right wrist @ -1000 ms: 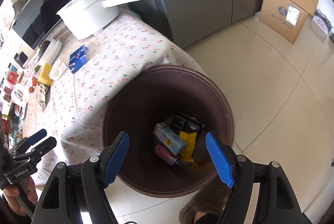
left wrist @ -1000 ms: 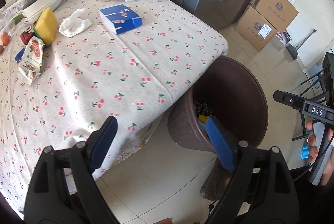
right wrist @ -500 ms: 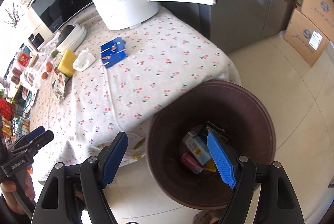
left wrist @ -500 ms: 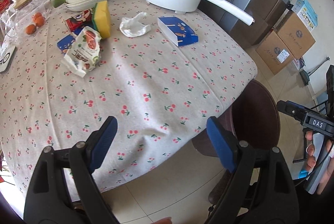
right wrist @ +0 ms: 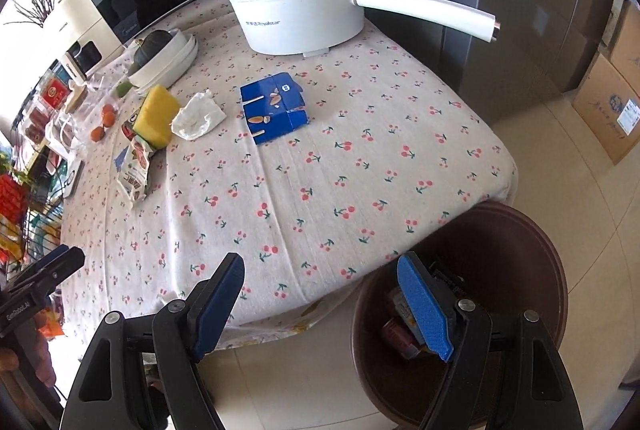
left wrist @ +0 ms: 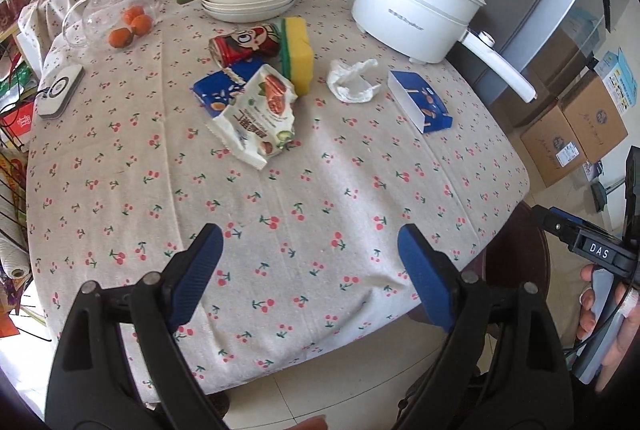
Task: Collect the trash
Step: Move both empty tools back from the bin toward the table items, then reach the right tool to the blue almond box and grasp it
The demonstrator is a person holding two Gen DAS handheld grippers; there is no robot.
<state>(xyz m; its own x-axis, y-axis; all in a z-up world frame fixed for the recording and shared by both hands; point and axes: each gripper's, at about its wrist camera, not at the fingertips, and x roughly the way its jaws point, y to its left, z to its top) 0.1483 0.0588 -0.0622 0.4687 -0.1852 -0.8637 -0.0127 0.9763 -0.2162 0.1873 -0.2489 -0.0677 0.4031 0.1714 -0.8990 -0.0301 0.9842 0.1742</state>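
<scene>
Blue pads of my left gripper (left wrist: 308,270) and right gripper (right wrist: 332,298) stand wide apart, nothing between them. Brown trash bin (right wrist: 520,242) sits on the floor at the table's (left wrist: 280,197) near corner, some trash inside. Farther on the cloth I see a snack wrapper (left wrist: 260,113), crumpled tissue (left wrist: 352,81) and blue box (left wrist: 420,101).

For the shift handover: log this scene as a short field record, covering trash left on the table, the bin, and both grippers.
trash on table: blue box; crumpled tissue; snack wrapper; blue packet; red can
bin: brown trash bin on the floor at the table's corner, already holding some packaging
left gripper: open, empty, over the tablecloth
right gripper: open, empty, between table edge and bin
</scene>
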